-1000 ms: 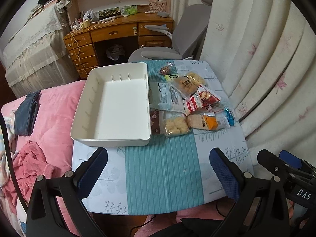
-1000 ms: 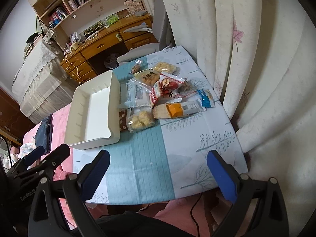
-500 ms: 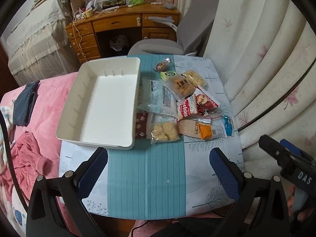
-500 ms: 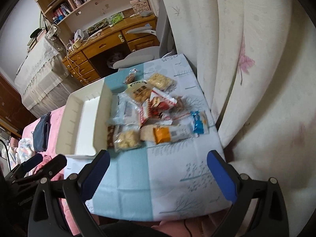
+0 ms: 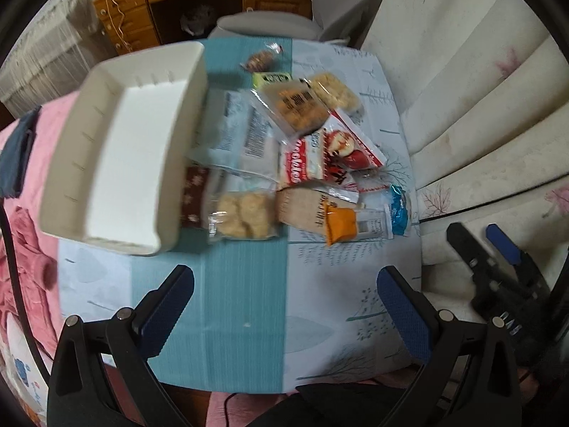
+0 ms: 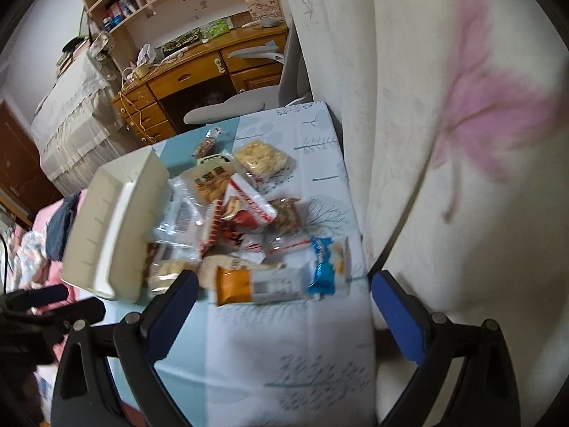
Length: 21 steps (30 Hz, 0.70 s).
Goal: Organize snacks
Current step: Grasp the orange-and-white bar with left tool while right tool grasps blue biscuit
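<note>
An empty white bin point(image 5: 117, 163) stands on the left of the small table; it also shows in the right wrist view point(image 6: 110, 224). Several snack packets lie heaped to its right: a clear bag of pale cookies point(image 5: 245, 215), an orange-and-clear packet point(image 5: 341, 226) point(image 6: 249, 284), a red-and-white packet point(image 5: 320, 158) point(image 6: 245, 210), a blue wrapper point(image 5: 398, 210) point(image 6: 322, 267). My left gripper point(image 5: 284, 306) is open and empty above the table's near part. My right gripper point(image 6: 281, 306) is open and empty, close over the orange-and-clear packet.
The table has a teal and white cloth point(image 5: 249, 284). A white curtain point(image 6: 444, 142) hangs close on the right. A grey chair point(image 5: 284, 25) and a wooden desk point(image 6: 199, 71) stand beyond the table. A pink bed point(image 5: 21, 249) lies to the left.
Both grippers have moved forward and down toward the snack heap. The right gripper has come much nearer the orange-and-clear packet. Both stay open and empty.
</note>
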Available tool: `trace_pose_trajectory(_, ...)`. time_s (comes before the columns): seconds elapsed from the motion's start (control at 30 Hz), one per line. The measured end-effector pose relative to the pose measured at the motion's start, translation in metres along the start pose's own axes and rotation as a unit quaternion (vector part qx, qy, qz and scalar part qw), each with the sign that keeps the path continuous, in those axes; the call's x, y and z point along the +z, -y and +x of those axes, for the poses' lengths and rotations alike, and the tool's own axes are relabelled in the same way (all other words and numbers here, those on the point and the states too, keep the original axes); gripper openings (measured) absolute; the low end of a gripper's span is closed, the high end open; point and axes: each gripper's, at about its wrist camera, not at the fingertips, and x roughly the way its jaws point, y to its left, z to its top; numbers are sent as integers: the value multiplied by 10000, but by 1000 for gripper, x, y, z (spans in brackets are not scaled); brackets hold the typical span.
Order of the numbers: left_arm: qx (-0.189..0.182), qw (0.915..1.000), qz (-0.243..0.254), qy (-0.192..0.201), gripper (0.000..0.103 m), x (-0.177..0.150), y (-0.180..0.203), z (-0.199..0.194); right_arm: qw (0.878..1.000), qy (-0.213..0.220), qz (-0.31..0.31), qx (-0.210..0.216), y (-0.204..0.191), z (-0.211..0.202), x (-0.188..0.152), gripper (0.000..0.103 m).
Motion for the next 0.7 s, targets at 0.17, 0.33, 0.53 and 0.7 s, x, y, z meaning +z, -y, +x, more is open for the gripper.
trace_pose_trajectory(0.17, -190, 9993, -99, -292, 102, 15, 18, 36, 9998, -181, -90, 48, 14, 31, -6, 97)
trace_pose_trajectory(0.33, -340, 9969, -355, -618, 102, 24, 23, 71, 9995, -292, -133, 2, 27, 57, -12, 96)
trace_pose_trajectory(0.53, -621, 9909, -797, -888, 102, 30, 26, 112, 9991, -411, -58, 86, 42, 86, -14, 94)
trace_pose_trajectory(0.7, -662, 9877, -945, -1056, 98, 31, 32, 137, 9974, -690, 118, 163, 50, 107, -17, 88)
